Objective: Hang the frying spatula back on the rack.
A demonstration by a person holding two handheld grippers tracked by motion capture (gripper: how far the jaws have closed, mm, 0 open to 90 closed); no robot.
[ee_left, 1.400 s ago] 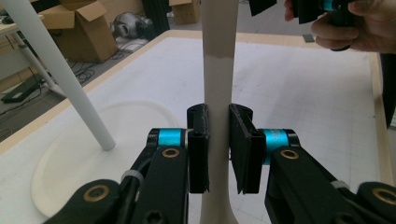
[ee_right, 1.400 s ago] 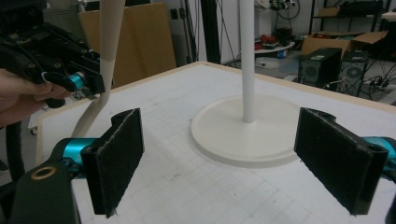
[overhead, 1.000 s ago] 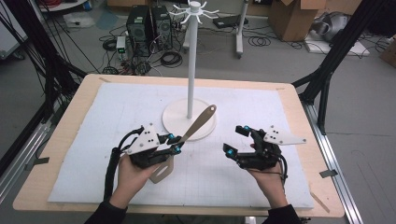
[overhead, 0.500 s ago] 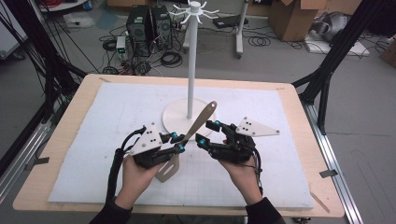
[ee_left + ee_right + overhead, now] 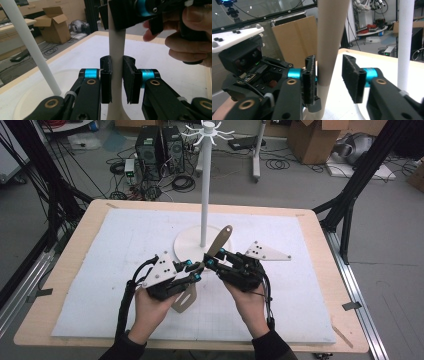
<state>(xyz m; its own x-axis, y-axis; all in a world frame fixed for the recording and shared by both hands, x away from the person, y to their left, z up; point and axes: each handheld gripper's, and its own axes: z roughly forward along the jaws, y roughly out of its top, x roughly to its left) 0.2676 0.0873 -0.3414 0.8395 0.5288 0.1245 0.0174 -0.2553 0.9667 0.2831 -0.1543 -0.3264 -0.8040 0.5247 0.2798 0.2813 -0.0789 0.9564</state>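
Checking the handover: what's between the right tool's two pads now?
The spatula's handle, in the right gripper view: it touches one pad, with a gap to the other as the right tool closes.

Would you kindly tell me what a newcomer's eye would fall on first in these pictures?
Mid-table, both tongs meet on a beige wooden spatula angled up toward the tall white hook stand. The left tongs clamp its handle, while the right tongs, just closing, have it between the pads, one pad not yet touching. All sits on a white padded mat.

Even, bright indoor light; soft shadows; close foreground slightly blurred.
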